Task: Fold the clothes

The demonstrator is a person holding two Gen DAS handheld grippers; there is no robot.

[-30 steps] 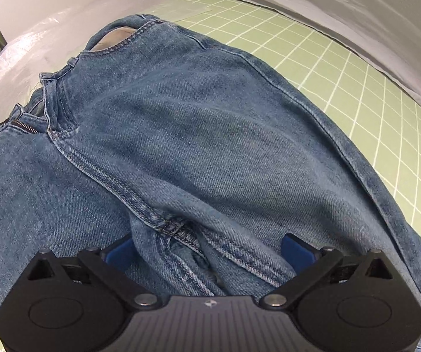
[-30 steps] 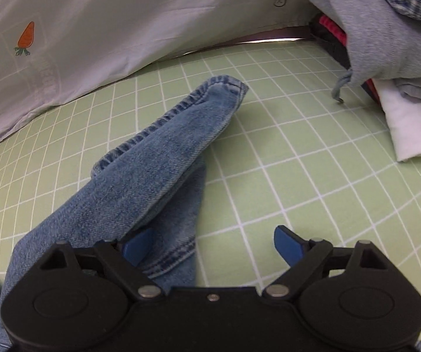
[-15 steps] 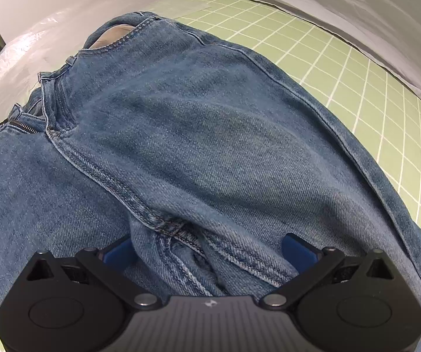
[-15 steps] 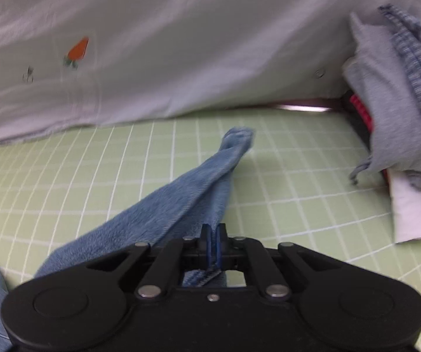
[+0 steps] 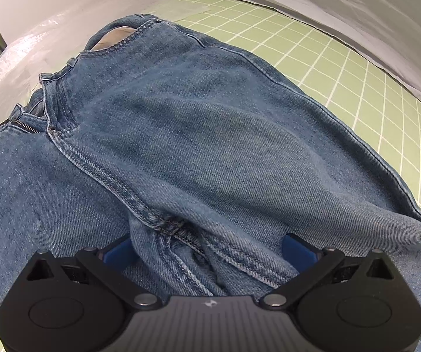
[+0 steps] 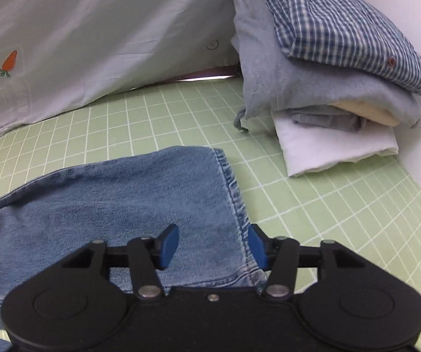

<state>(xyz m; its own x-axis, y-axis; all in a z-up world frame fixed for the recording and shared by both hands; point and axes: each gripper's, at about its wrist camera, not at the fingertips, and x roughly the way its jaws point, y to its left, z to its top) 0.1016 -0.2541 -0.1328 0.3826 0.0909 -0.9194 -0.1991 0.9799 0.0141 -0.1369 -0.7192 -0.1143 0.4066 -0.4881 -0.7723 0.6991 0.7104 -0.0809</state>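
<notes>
Blue jeans (image 5: 198, 146) lie on the green grid mat (image 5: 342, 67), waistband and zipper at the far left. My left gripper (image 5: 207, 252) is open, its blue pads either side of the bunched crotch seam. In the right wrist view a jeans leg (image 6: 116, 202) lies flat on the mat (image 6: 342, 220), its hem toward the right. My right gripper (image 6: 213, 246) is open, part-way, over the hem corner, one pad (image 6: 170, 243) above the denim, the other just past the hem edge.
A stack of folded clothes (image 6: 327, 82), checked shirt on top, stands at the back right against a white wall. A grey sheet with a carrot print (image 6: 8, 63) hangs behind the mat. Clear plastic covers the far left (image 5: 14, 67).
My right gripper shut on the jeans leg, carried it to lie flat, and has now opened and let it go. The left gripper has stayed open over the crotch.
</notes>
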